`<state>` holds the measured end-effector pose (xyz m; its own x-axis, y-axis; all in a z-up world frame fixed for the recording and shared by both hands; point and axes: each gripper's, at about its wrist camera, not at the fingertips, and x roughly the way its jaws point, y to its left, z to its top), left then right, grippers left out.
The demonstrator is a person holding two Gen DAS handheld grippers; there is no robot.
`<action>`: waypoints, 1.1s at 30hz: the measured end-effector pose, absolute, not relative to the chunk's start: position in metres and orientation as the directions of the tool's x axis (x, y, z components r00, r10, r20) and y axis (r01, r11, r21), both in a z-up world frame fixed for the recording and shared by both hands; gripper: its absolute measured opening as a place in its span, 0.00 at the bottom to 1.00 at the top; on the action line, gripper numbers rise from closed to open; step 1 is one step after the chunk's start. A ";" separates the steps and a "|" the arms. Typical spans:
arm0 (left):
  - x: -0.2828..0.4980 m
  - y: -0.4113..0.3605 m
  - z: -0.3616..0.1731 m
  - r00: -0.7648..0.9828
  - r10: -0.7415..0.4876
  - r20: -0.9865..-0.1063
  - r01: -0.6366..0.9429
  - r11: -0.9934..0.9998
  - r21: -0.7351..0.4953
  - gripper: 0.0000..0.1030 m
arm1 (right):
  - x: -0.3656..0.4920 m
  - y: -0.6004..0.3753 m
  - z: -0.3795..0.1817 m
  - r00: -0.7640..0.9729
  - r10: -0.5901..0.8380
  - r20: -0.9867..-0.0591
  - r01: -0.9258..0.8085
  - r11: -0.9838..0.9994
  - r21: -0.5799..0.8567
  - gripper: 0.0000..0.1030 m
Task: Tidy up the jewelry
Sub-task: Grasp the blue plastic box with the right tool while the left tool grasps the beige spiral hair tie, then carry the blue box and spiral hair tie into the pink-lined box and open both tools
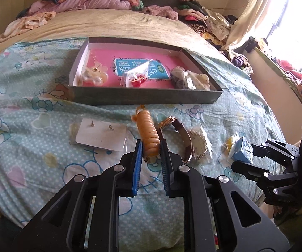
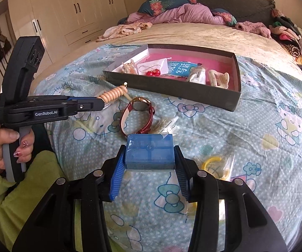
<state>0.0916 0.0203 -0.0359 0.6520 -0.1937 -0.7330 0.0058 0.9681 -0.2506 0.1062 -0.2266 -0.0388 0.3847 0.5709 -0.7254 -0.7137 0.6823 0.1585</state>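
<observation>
My left gripper (image 1: 151, 147) is shut on an orange coiled hair tie (image 1: 147, 134), lifted just above the bed; from the right wrist view the same hair tie (image 2: 113, 94) sticks out of the left gripper (image 2: 101, 103). My right gripper (image 2: 149, 157) is shut on a small blue box (image 2: 149, 151), seen from the side as the blue box (image 1: 242, 150) in the right gripper (image 1: 238, 153). A dark open tray (image 1: 146, 97) with a pink floor holds bagged earrings, red cherry pieces and hair clips. A red-strapped watch (image 2: 139, 113) lies on the sheet before the tray (image 2: 171, 92).
An earring card (image 1: 100, 133) and a clear bag with beige chain (image 1: 199, 142) lie by the watch (image 1: 178, 138). A bagged yellow ring (image 2: 213, 164) rests right of the box. Piled clothes crowd the bed's far end (image 1: 83, 2). A hand in a green sleeve (image 2: 10, 147) holds the left tool.
</observation>
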 end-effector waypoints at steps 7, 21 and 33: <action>0.088 0.035 -0.009 0.709 -0.177 -0.682 -0.013 0.965 -0.263 0.10 | 0.115 -0.230 -0.024 0.416 0.580 -0.701 -0.712 0.687 0.147 0.42; 0.103 0.056 0.013 0.746 -0.172 -0.643 -0.030 0.956 -0.290 0.10 | 0.139 -0.217 -0.002 0.459 0.590 -0.664 -0.716 0.688 0.116 0.42; 0.126 0.066 0.028 0.771 -0.159 -0.616 -0.030 0.958 -0.285 0.10 | 0.166 -0.205 0.013 0.488 0.607 -0.627 -0.714 0.691 0.113 0.42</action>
<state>0.1259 0.0655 0.0276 0.7713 -0.1590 -0.6163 -0.0301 0.9581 -0.2848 0.1662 -0.2054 0.0130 0.4882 0.6067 -0.6273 -0.7137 0.6912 0.1130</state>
